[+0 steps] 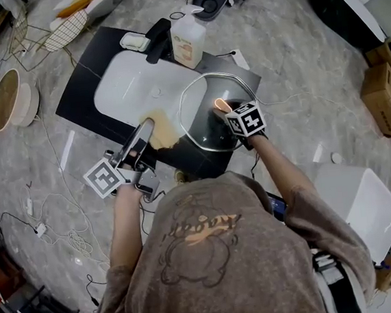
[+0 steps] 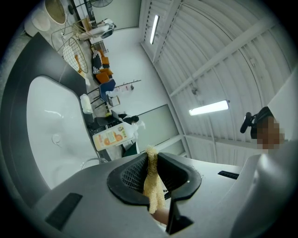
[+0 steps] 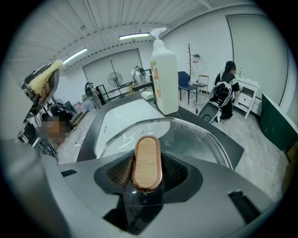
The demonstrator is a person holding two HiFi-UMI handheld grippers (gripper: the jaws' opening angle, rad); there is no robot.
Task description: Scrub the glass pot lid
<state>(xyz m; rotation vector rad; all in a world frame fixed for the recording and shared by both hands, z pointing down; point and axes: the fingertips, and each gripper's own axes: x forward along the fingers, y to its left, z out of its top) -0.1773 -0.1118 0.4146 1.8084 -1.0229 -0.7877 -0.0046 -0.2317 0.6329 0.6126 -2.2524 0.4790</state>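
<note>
The glass pot lid (image 1: 191, 94) stands tilted over the black counter at the right of the white sink (image 1: 126, 83). My right gripper (image 1: 224, 110) is shut on the lid's wood-topped handle (image 1: 221, 105); in the right gripper view the handle (image 3: 147, 162) fills the jaws and the glass lid (image 3: 200, 139) spreads beyond it. My left gripper (image 1: 142, 133) is shut on a yellow sponge (image 1: 160, 136) at the lid's left rim. The left gripper view shows the sponge (image 2: 152, 181) pinched between the black pads (image 2: 132, 175).
A soap bottle (image 1: 188, 39), a soap dish (image 1: 135, 41) and a black faucet (image 1: 158, 37) stand behind the sink. A wire basket (image 1: 66, 28) and a bowl (image 1: 7, 98) lie on the floor at the left; cardboard boxes (image 1: 385, 93) at the right. Cables trail over the floor.
</note>
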